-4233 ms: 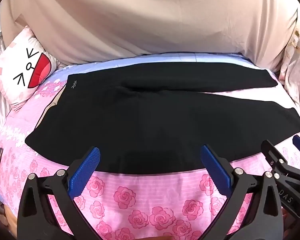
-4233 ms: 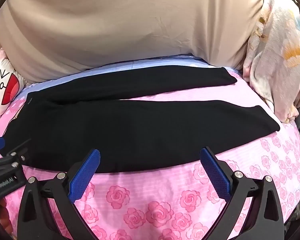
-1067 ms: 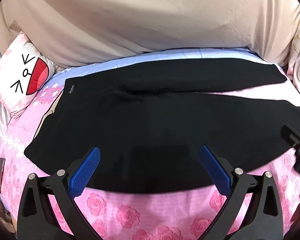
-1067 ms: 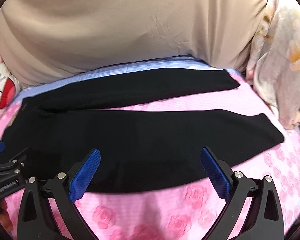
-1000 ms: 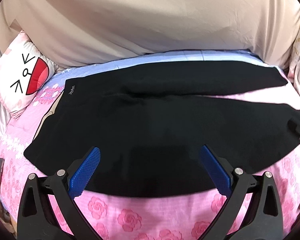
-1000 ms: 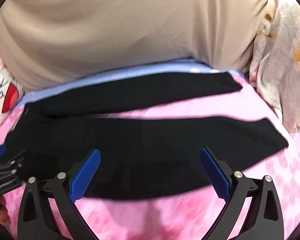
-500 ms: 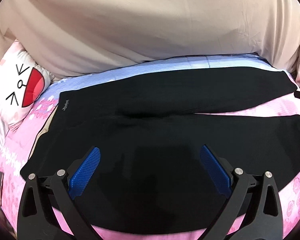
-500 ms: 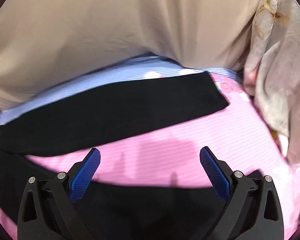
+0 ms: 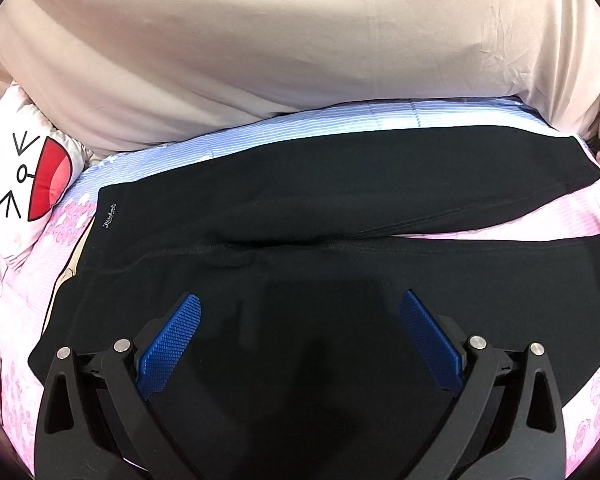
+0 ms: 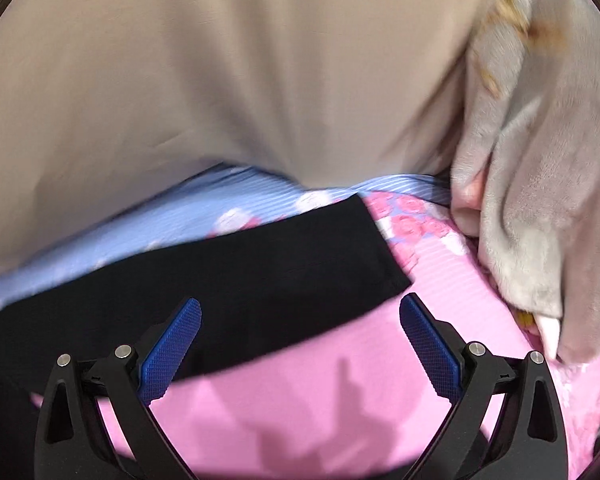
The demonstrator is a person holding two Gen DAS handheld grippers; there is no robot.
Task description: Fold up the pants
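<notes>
Black pants [image 9: 340,208] lie flat on the pink floral bedsheet [image 9: 580,224], waistband at the left, both legs stretching right. My left gripper [image 9: 300,320] hovers open over the seat and near leg, its blue pads [image 9: 172,344] empty. In the right wrist view the far leg's cuff end [image 10: 320,264] lies just ahead. My right gripper [image 10: 300,320] is open above the cuff and the pink sheet [image 10: 340,392], holding nothing. The near leg shows only as a dark edge at the bottom of that view.
A beige cloth-covered wall or headboard [image 9: 300,52] rises behind the bed. A white cartoon pillow [image 9: 24,176] sits at the far left. A grey fleece blanket [image 10: 540,184] is bunched at the right, next to the cuff.
Both grippers moved forward over the bed. The left now hangs over the pants' seat; the right passed over the near leg to the far leg's cuff. Both stayed open.
</notes>
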